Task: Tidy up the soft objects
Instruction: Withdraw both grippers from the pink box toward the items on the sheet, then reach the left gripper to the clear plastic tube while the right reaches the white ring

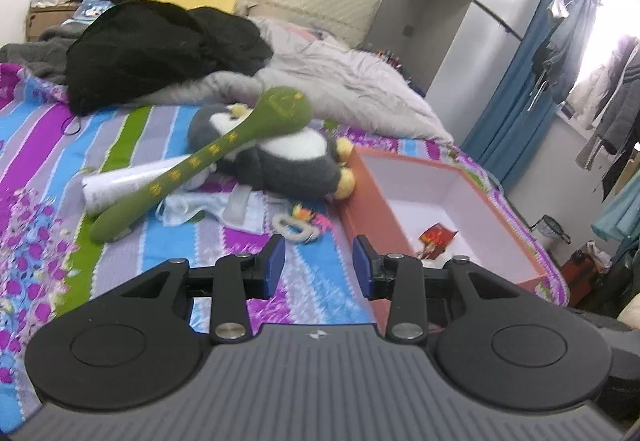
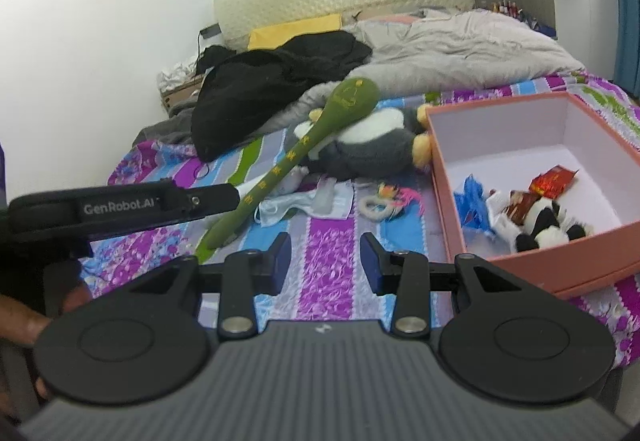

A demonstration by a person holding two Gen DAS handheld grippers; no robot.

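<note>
Now | both tongs part-open, empty | green snake plush (image 1: 208, 157) beyond left tongs (image 1: 320, 265), apart

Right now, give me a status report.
Both grippers open, empty: left gripper, right gripper. Green plush snake lies across penguin plush, outside pink box.

Both wrist views look down along their fingers across the striped bedspread (image 1: 168, 129) — apparently side by side, sharing the pink box (image 2: 500, 109).

Bright window (image 1: 624, 13) glare at right, even soft daylight, slight motion blur, fisheye-bent edges.
</note>
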